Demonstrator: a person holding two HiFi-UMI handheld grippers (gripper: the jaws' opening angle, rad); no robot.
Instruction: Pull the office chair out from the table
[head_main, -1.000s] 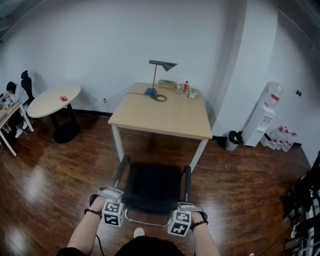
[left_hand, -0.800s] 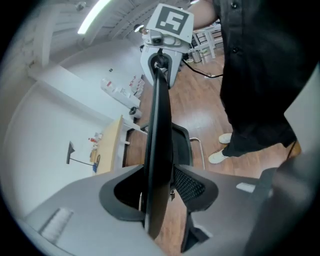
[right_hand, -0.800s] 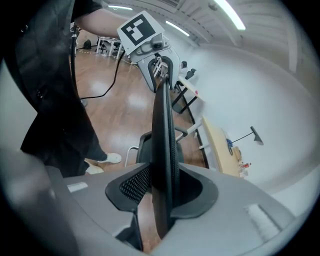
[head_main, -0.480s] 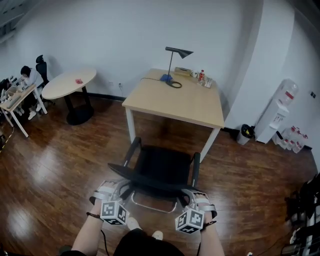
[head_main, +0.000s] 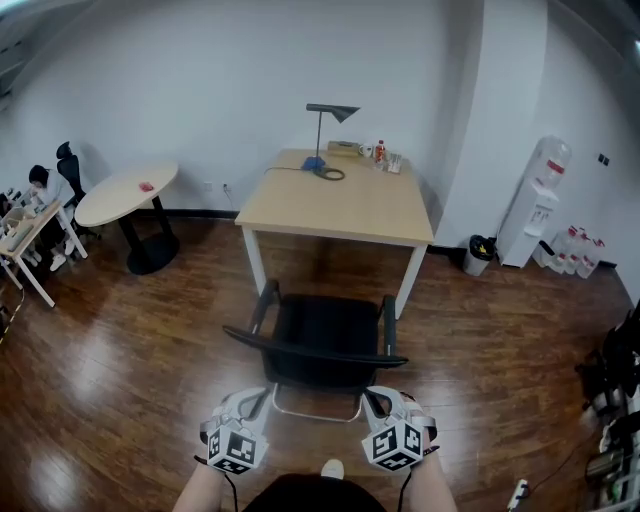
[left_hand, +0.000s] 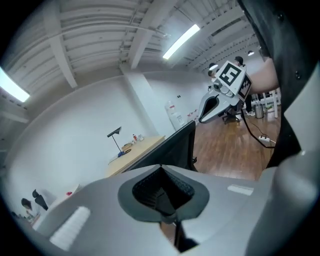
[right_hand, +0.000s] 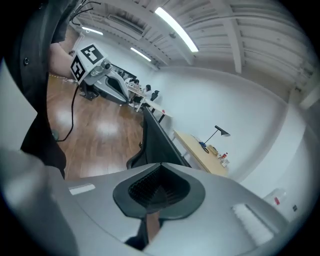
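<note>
Office chair (head_main: 322, 340), black with two armrests, stands on the dark wooden floor (head_main: 130, 340) on the near side of the tabletop (head_main: 340, 210). It is out from under the table, its seat lying near of the table's two near legs. Its backrest faces the person. The top rail runs slightly aslant across the head view, its left end a little farther away than its right. A chrome bar (head_main: 315, 415) shows below the backrest.

The left gripper (head_main: 255, 402) and the right gripper (head_main: 377, 400) hang low on the near side of the chair, one toward each end of the backrest, both pointing at it. The jaws of each have just closed and are clenched together with nothing between them. In each gripper view the pads meet, and the chair's back stands beyond them, not gripped. The head view does not show whether either gripper brushes the chrome bar.

At the far edge of the tabletop stand a desk lamp (head_main: 325, 135), a bottle with a red label (head_main: 380, 152) and a few things too small to tell. To the left is a round table (head_main: 125, 192), and at the far left a person (head_main: 45, 190) sits at another desk. To the right, by the white wall, are a dark waste bin (head_main: 480, 255), a water dispenser (head_main: 535, 215) and a cluster of water jugs (head_main: 570, 250). The toe of the person's shoe (head_main: 333, 468) shows between the two grippers at the near edge.
</note>
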